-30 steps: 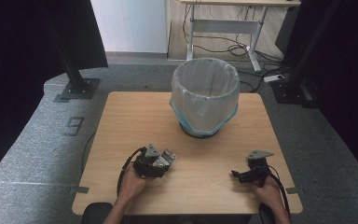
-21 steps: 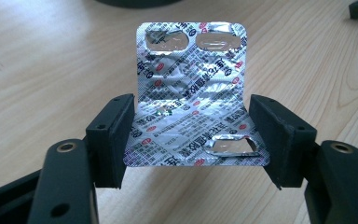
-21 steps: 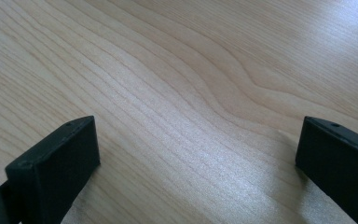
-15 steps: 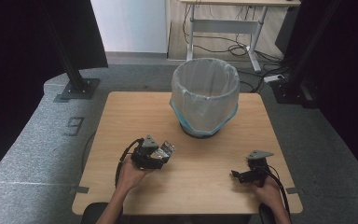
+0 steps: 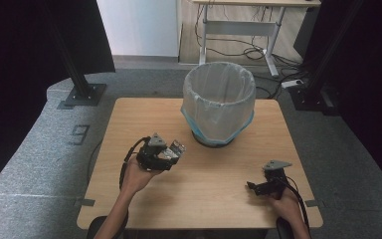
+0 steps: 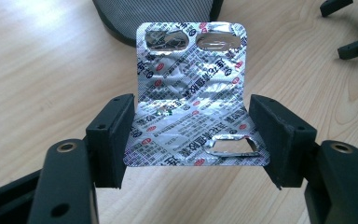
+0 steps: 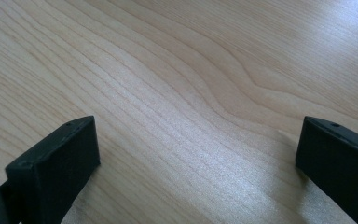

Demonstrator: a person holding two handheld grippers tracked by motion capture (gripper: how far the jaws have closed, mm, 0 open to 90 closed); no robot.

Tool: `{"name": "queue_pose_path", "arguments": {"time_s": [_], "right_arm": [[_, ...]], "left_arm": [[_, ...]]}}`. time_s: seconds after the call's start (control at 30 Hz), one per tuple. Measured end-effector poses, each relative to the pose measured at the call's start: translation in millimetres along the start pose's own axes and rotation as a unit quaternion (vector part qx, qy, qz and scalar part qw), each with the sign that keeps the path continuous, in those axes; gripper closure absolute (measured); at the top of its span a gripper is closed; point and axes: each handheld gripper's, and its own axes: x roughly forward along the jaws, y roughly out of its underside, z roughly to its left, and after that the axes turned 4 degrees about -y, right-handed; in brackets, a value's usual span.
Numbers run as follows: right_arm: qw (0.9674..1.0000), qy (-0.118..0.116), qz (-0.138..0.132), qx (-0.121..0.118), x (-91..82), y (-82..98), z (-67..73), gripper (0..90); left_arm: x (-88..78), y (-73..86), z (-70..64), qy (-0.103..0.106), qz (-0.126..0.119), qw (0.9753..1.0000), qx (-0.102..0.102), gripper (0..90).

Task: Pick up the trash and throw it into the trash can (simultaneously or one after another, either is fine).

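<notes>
Left tongs (image 6: pixel 193 140) grip a foil blister sheet (image 6: pixel 191 93) by its two long edges, one jaw pressing on each side, and we hold it above the worktop (image 5: pixel 129 119) toward the near left corner, short of the bin (image 5: pixel 219 102). In the high view our left tongs (image 5: pixel 171 152) point roughly toward that bin, which stands at the middle of the far edge with a clear liner.

Right tongs (image 7: pixel 196 158) are released, jaws wide with bare wood between them; in the high view they (image 5: pixel 258 186) sit low near the near right corner.

We judge the sheet very light, thin and easily bent: it already folds upward beyond the jaws, and several pockets look burst open. The foil is probably slick, so an edgewise squeeze could buckle it or let it slip. A hold across the flat faces near the middle would seem surer to us.
</notes>
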Motion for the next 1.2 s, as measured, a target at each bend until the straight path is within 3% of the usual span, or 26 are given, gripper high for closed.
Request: {"name": "queue_pose_path", "arguments": {"time_s": [0.27,1.2], "right_arm": [[1.0000,0.000,0.000,0.000,0.0,0.0,0.0,0.0],[1.0000,0.000,0.001,-0.001,-0.3,-0.1,-0.1,0.0]], "left_arm": [[-11.0,-20.0,2.7,-0.003,-0.002,0.9999,0.010,34.0],[-36.8,-76.5,17.3,0.011,-0.010,0.9999,0.007,34.0]]}}
